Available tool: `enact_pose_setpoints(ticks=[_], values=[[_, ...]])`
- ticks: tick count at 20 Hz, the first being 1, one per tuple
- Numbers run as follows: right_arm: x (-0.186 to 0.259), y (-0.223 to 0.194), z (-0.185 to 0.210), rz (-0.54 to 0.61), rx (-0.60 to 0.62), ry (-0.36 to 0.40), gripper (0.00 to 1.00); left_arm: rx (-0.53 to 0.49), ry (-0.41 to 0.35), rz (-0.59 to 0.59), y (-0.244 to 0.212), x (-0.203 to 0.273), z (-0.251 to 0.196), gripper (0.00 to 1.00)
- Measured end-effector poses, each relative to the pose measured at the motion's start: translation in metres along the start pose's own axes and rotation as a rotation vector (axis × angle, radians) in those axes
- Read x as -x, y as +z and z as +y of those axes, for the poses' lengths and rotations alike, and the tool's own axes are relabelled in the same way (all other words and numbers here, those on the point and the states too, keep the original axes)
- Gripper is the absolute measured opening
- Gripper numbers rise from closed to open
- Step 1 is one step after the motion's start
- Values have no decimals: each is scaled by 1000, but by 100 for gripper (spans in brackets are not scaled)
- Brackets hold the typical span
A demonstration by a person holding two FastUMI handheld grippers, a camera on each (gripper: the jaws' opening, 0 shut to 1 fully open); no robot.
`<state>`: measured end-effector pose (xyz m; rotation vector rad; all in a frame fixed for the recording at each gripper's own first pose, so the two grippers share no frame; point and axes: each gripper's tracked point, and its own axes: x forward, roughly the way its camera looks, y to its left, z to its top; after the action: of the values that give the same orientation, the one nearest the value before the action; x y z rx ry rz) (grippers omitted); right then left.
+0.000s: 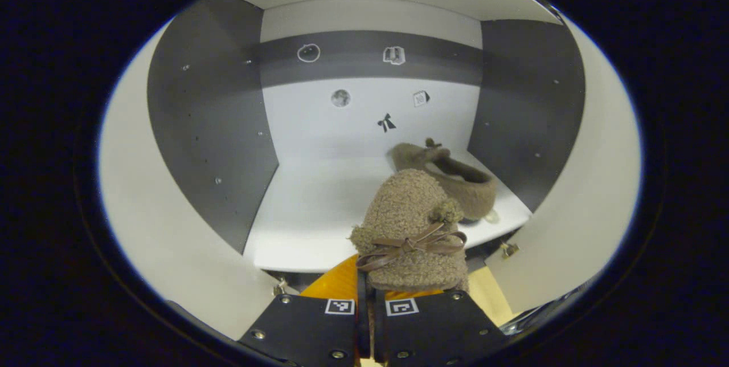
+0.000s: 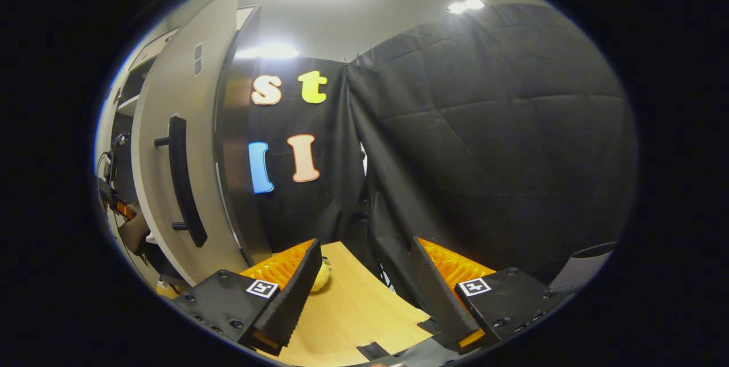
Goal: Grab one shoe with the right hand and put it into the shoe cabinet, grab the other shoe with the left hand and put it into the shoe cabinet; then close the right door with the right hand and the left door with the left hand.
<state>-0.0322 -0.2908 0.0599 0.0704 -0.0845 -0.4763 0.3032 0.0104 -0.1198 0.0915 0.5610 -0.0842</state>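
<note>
1. Left gripper view: the left hand-held gripper (image 1: 369, 321) is clamped on a fuzzy brown shoe (image 1: 411, 230), held toe-forward at the open shoe cabinet (image 1: 211, 127). The other shoe (image 1: 455, 176) already lies on the shelf (image 1: 307, 207), right of centre. Placing well likely means carrying it onto the bare left part, then releasing.

2. Right gripper view: the right hand-held gripper (image 2: 364, 293) hangs open and empty above the wooden counter (image 2: 347, 310), beside the right door (image 2: 162, 173) with its handle (image 2: 182, 179).

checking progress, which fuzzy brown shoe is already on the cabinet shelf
The bowless-looking fuzzy brown shoe at the shelf's right; the bow-tied one is pinched in the left gripper.
</note>
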Motion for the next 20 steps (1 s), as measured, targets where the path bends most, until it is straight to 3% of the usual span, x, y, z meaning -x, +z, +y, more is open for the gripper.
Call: enact_pose_setpoints(ticks=[4, 8, 10, 14, 15, 16, 17, 18, 19, 20], values=[[12, -5, -24, -13, -21, -90, 98, -7, 62, -50, 40, -39, 22, 5], [20, -12, -22, -2, -62, -109, 98, -9, 77, -86, 63, -76, 30, 5], [23, -9, -20, -12, -57, -117, 98, -7, 67, -95, 72, -95, 29, 5], [27, -8, -18, -16, -25, -140, 98, -101, 65, -110, 87, -123, 29, 5], [27, -10, -19, -8, -23, -148, 98, -120, 63, -117, 90, -127, 29, 12], [27, -12, -19, 1, -24, -152, 98, -136, 62, -116, 91, -132, 28, 5], [27, -15, -18, 7, -29, -155, 98, -145, 63, -110, 90, -134, 28, 12], [28, -16, -17, 9, -36, -155, 98, -140, 57, -102, 88, -139, 27, 7], [28, -18, -16, 12, -40, -154, 98, -120, 46, -99, 86, -139, 26, 12], [28, -19, -15, 15, -41, -154, 98, -90, 15, -94, 81, -142, 22, 8]])
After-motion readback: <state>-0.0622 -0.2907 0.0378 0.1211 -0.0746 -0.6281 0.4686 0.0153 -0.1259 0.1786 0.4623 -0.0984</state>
